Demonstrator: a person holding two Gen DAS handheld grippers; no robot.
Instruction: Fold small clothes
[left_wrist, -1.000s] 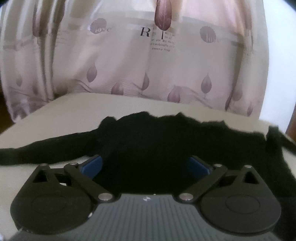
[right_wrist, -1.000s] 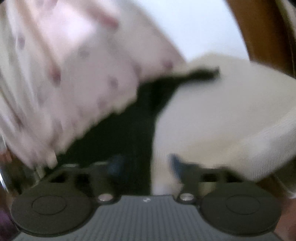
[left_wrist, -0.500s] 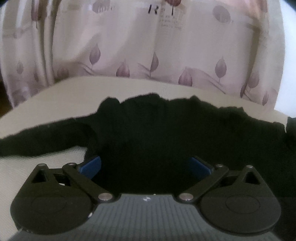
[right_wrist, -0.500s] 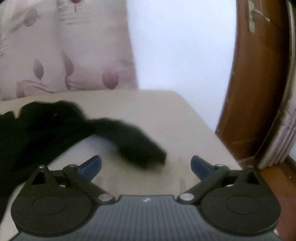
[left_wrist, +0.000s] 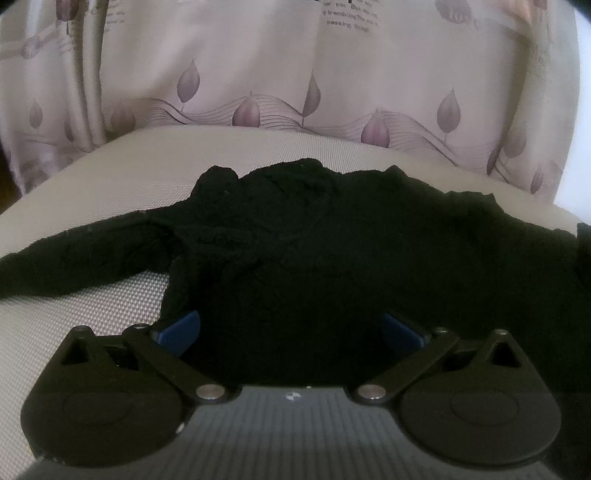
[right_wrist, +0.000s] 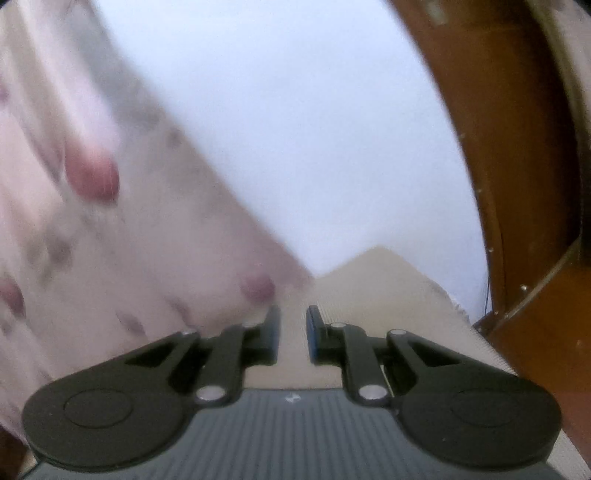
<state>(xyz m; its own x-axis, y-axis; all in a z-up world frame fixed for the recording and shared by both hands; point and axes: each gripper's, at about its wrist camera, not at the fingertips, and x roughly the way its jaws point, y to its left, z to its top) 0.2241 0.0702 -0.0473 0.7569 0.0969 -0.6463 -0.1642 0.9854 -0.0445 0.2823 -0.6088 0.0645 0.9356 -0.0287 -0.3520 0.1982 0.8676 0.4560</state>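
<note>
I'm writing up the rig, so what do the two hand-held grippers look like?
Both match: the left hand-held gripper and right hand-held gripper have a grey ribbed body with a small white mark, black round discs, black link bars with silver rivets, and blue pads on the fingers.

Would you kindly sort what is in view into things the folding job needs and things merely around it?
Needed: black garment; left gripper, wide open over it; right gripper, closing on nothing.

Merely around: curtain; beige surface; white wall; wooden door.
</note>
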